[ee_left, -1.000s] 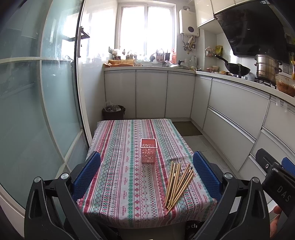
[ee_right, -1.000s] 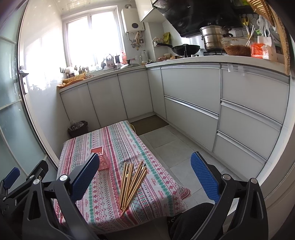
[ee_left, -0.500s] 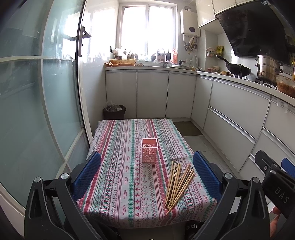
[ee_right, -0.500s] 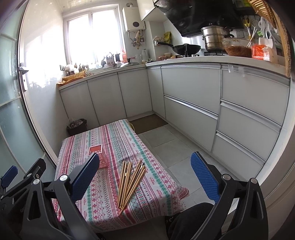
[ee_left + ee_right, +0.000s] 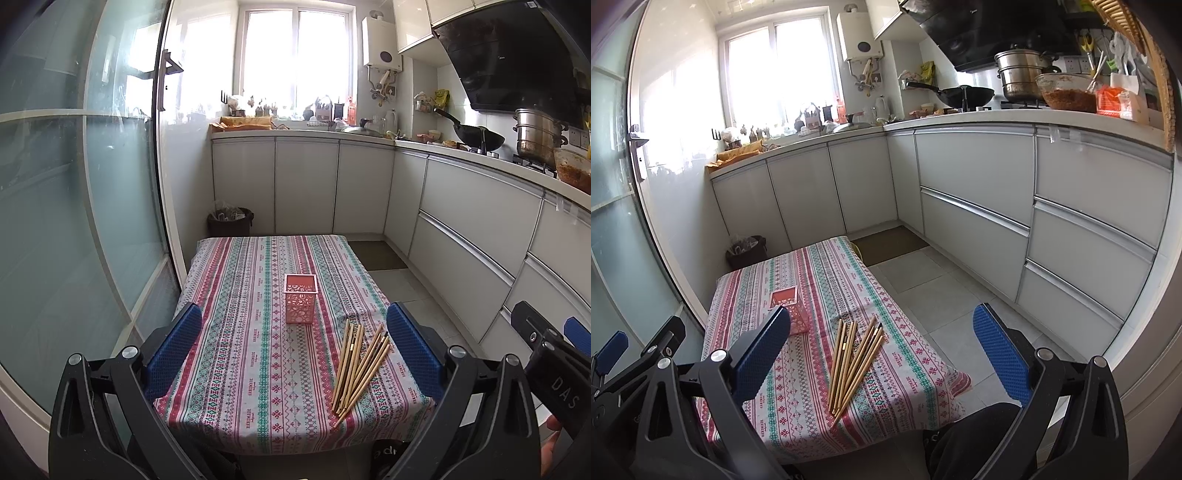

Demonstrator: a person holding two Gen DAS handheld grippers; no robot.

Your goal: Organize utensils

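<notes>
Several wooden chopsticks (image 5: 359, 367) lie in a loose fan on the striped tablecloth (image 5: 240, 354), near its front right corner. They also show in the right wrist view (image 5: 854, 360). A pink perforated square holder (image 5: 300, 298) stands upright and empty at the table's middle, also visible in the right wrist view (image 5: 788, 304) partly behind a finger. My left gripper (image 5: 293, 354) is open and empty, well above the table's near edge. My right gripper (image 5: 882, 354) is open and empty, above the table's right front corner.
The low table stands in a narrow kitchen. A glass sliding door (image 5: 74, 203) runs along the left. White cabinets (image 5: 975, 206) line the back and right. A dark bin (image 5: 229, 221) sits behind the table. Tiled floor (image 5: 945, 291) lies to the right.
Both grippers have drifted slightly toward the table and the view has shifted a little. Chopsticks and holder have not moved.
</notes>
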